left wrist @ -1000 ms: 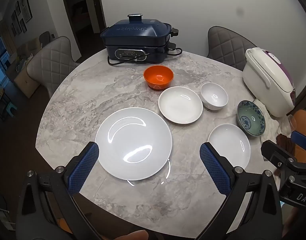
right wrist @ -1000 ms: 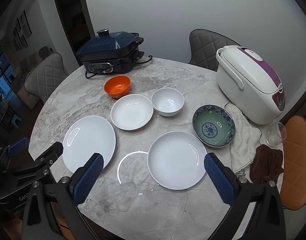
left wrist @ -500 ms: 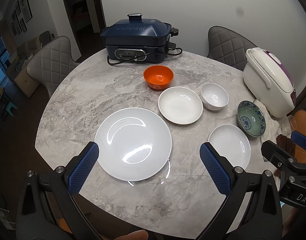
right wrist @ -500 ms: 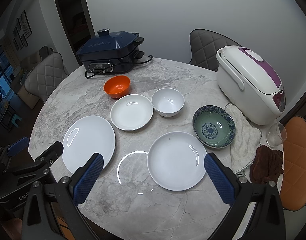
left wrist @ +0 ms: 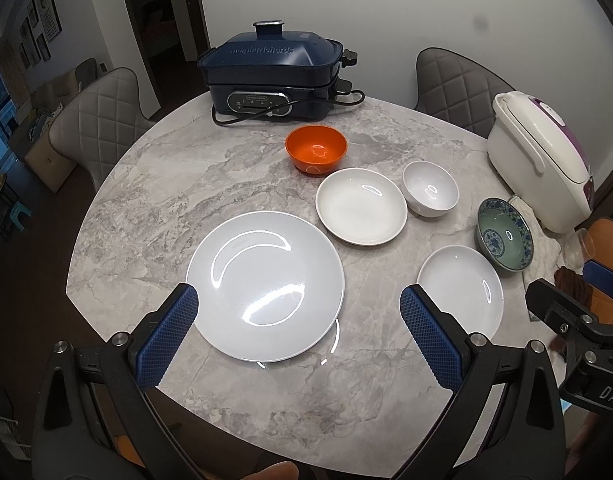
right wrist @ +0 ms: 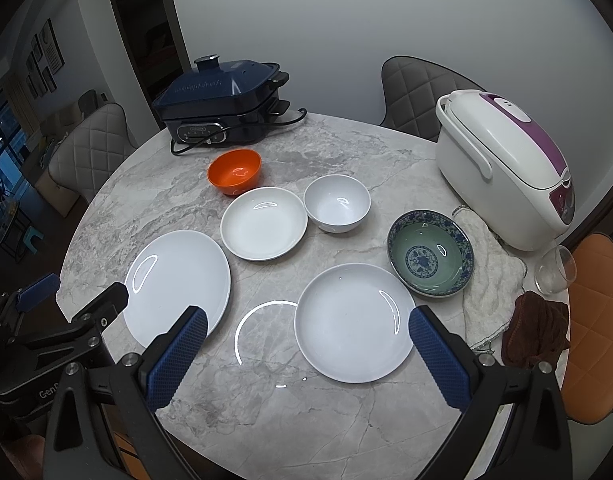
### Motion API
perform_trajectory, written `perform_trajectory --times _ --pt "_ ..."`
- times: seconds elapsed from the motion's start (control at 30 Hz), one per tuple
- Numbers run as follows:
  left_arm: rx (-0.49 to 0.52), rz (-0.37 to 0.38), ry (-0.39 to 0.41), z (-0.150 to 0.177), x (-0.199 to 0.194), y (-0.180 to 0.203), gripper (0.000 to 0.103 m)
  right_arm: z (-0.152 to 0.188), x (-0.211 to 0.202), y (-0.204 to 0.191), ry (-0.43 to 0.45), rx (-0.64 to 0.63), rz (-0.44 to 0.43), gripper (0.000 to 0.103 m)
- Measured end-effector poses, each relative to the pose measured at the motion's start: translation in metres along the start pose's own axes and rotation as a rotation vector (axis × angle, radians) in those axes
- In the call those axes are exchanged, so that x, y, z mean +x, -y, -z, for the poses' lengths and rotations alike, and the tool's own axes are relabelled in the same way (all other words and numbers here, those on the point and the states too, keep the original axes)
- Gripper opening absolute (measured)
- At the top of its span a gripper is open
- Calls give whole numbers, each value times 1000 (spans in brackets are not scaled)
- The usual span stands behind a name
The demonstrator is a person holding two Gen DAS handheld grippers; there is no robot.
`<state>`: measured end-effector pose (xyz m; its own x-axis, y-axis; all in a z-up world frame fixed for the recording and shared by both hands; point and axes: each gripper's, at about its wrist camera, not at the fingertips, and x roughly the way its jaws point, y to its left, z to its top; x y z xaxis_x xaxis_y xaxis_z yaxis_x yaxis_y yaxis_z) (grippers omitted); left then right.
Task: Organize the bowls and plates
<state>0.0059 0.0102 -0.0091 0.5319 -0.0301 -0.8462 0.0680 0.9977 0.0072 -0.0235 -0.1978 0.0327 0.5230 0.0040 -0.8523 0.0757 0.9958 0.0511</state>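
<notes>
Right, both grippers, left gripper and right gripper, hang wide open, empty. Risk: glossy large plate lies flat on marble table, so pads could skid off thin rim. Plate at six o'clock; orange bowl at twelve.
</notes>
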Motion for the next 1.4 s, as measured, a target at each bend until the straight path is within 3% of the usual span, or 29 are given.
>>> perform_trajectory --times 0.13,0.27,0.37,0.47,0.57,0.6,0.67,0.73,0.8,0.9,0.97,1.17,1.23,1.4 --pt "-42 10 -44 10 24 -29 102 9 9 4 21 12 -95 103" --pt "-104 7 -32 22 47 -87 102 28 37 1 9 81 -348 103" --pt "-184 133 -13 25 74 -141 102 42 63 -6 -16 136 -469 103" --pt "-105 210 -109 18 124 -178 101 52 94 -19 -52 198 -563 100" --pt "7 296 -185 7 170 -202 100 55 126 -35 -84 270 -612 86" --pt "39 301 -240 0 188 -206 100 55 135 -39 -100 304 -615 79" --pt "98 291 -361 -11 225 -215 98 56 153 -45 -131 386 -615 75" --pt "148 307 -375 -22 248 -225 75 61 167 -47 -142 450 -605 74" --pt "188 372 -409 -32 269 -232 64 66 175 -48 -154 497 -599 69" --pt "270 404 -449 -42 293 -231 59 74 185 -46 -162 545 -567 53" --pt "282 460 -485 -47 308 -230 54 79 192 -42 -153 575 -566 48" --pt "327 523 -506 -55 322 -212 49 98 211 -32 -176 651 -570 47" --pt "323 548 -516 -55 323 -207 35 104 216 -28 -179 670 -591 47" --pt "321 555 -527 -59 327 -199 34 106 227 -30 -221 661 -590 47"
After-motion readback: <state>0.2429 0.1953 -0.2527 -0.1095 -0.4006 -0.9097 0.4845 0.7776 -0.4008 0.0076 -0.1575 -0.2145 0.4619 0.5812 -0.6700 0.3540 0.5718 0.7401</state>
